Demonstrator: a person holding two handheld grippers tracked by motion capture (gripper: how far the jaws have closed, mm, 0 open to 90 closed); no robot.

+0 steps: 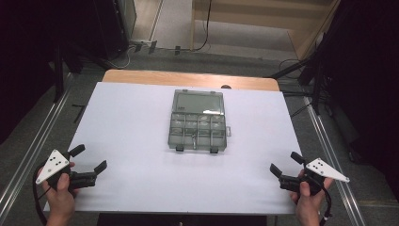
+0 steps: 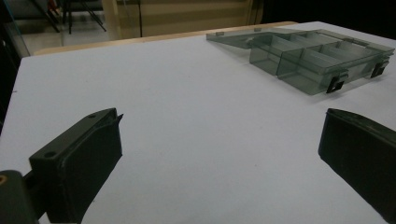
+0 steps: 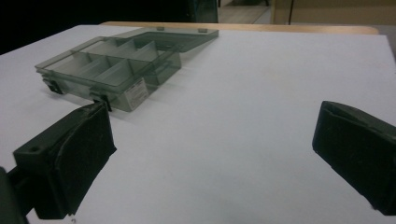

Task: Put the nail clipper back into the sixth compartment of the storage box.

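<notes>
A clear grey compartment box [image 1: 197,123] lies in the middle of the white table [image 1: 131,122], its lid folded flat open toward the far side. The tray has several divided cells; a small item may lie in one front cell. My left gripper [image 1: 89,158] hovers at the near left corner, open, nothing between its jaws. My right gripper [image 1: 287,163] hovers at the near right corner, open and empty too. The box [image 2: 317,58] lies far to the upper right of the left gripper [image 2: 219,154] in its own view. Up and left of the right gripper [image 3: 212,158] is the box [image 3: 116,65].
A bare wooden strip [image 1: 188,77] edges the table's far side. Metal rails [image 1: 28,150] run along both sides on the floor. Dark stands and cables [image 1: 306,70] crowd the back corners.
</notes>
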